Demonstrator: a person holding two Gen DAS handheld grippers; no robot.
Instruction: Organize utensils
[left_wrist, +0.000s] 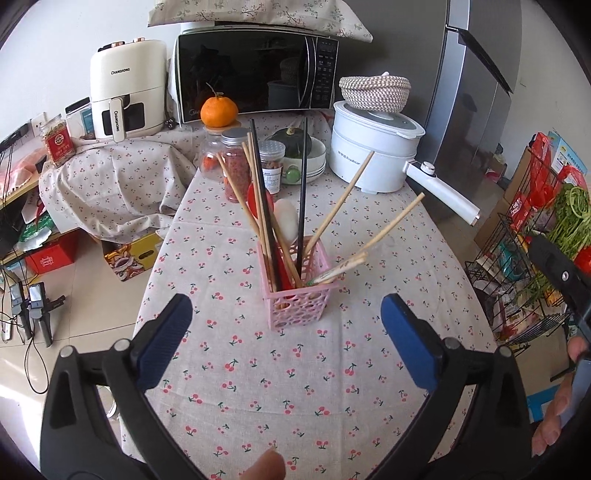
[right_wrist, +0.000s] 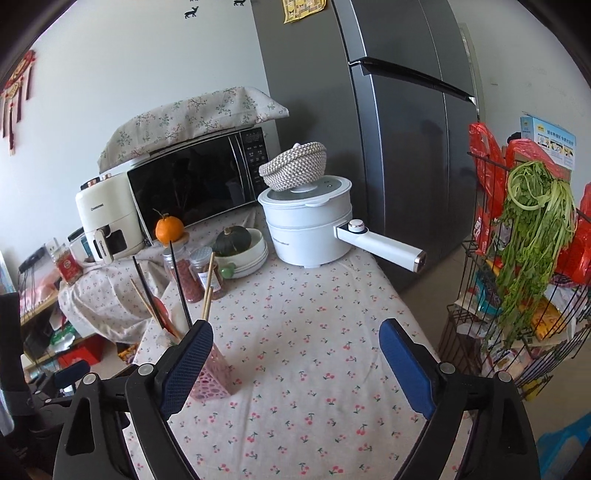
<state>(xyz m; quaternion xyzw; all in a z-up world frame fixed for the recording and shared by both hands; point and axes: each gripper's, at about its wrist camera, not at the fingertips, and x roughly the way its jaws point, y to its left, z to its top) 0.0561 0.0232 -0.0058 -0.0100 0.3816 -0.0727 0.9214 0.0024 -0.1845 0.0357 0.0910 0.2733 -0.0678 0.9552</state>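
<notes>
A pink perforated utensil holder (left_wrist: 298, 291) stands on the cherry-print tablecloth (left_wrist: 258, 369). It holds several wooden chopsticks (left_wrist: 340, 206), two black chopsticks (left_wrist: 303, 192), a red spoon (left_wrist: 258, 199) and a white spoon (left_wrist: 287, 218). My left gripper (left_wrist: 286, 310) is open and empty, just in front of the holder. In the right wrist view the holder (right_wrist: 212, 376) sits partly behind my left finger, with chopsticks (right_wrist: 207, 295) sticking up. My right gripper (right_wrist: 295, 336) is open and empty above the cloth, to the right of the holder.
At the table's back stand a microwave (left_wrist: 255, 74), a white air fryer (left_wrist: 127, 88), an orange (left_wrist: 218, 110) on a jar, spice jars (left_wrist: 236, 162), a bowl with a squash (left_wrist: 295, 147) and a white electric pot (left_wrist: 373, 147). A wire rack with greens (right_wrist: 532, 236) is on the right.
</notes>
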